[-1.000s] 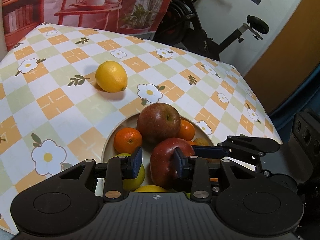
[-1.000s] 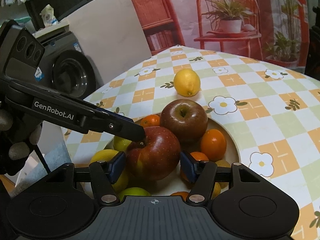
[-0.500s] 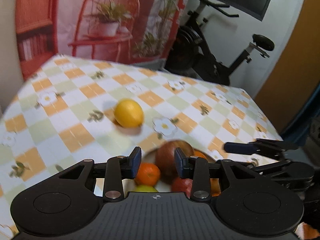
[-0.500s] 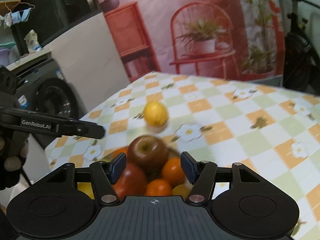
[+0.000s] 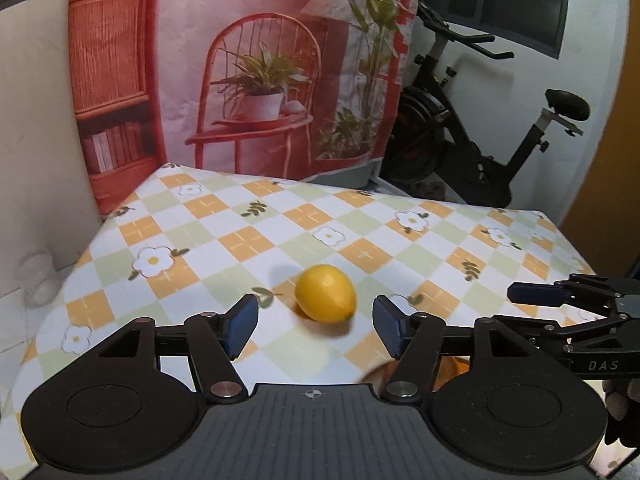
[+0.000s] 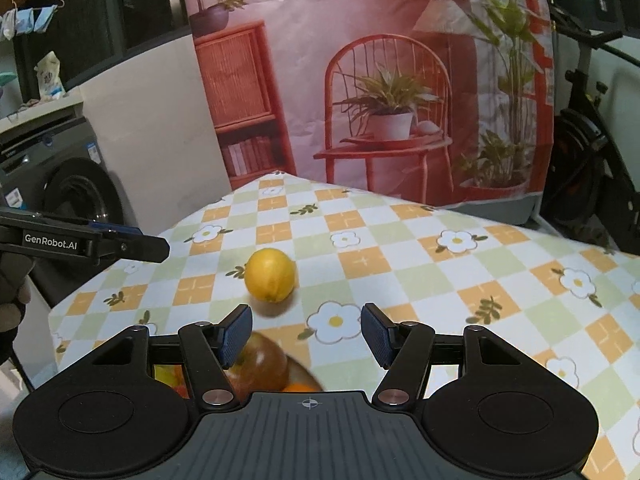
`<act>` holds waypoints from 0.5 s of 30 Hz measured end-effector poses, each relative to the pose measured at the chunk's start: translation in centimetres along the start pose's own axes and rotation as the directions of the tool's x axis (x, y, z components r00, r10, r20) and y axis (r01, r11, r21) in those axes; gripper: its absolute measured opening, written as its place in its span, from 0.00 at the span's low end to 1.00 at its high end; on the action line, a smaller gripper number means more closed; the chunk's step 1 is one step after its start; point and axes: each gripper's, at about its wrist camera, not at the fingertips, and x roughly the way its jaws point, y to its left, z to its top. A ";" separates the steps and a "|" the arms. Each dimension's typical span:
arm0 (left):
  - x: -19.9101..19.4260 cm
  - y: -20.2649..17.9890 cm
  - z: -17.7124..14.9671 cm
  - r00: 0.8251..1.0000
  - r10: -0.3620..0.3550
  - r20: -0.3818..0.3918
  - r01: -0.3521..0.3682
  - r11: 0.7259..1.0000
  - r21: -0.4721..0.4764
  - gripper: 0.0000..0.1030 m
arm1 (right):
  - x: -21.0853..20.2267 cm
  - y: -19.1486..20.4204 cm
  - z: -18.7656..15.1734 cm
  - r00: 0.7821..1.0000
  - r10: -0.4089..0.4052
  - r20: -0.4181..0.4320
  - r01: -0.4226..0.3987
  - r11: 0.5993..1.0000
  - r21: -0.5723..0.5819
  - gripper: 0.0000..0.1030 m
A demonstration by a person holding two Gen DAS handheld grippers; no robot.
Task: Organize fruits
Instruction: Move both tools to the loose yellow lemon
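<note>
**Operator:** Which step is in hand?

**Manual:** Start from the worktop [image 5: 224, 236]. Its near edge carries the plate [image 6: 310, 376], already loaded with an apple [image 6: 264, 364] and oranges. One lemon [image 5: 326, 293] lies alone, farther out on the cloth. You are, by this reading, between placements, lining up on that lemon.

**Operator:** And the tongs?

**Manual:** The left tongs [image 5: 315, 330] have just been opening and stand apart, empty. The right tongs [image 6: 307, 336] are likewise parted and empty. Next, advance the left tongs until the lemon sits between the pads, then close gently; it can roll.
</note>
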 end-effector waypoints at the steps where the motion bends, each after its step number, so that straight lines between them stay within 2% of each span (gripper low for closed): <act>1: 0.1 0.1 0.2 1.000 0.014 0.000 -0.014 1.000 0.001 0.65 | 0.4 0.0 0.2 1.000 -0.005 -0.002 0.005 1.000 -0.007 0.56; 8: 1.3 0.9 1.6 0.997 0.080 -0.024 -0.080 0.997 -0.013 0.68 | 3.0 0.6 1.4 0.999 -0.014 -0.032 0.012 0.998 -0.060 0.57; 15: 3.0 1.6 2.5 0.992 0.106 -0.067 -0.106 0.994 0.003 0.68 | 5.4 1.6 2.4 0.998 -0.011 -0.065 0.004 0.993 -0.119 0.57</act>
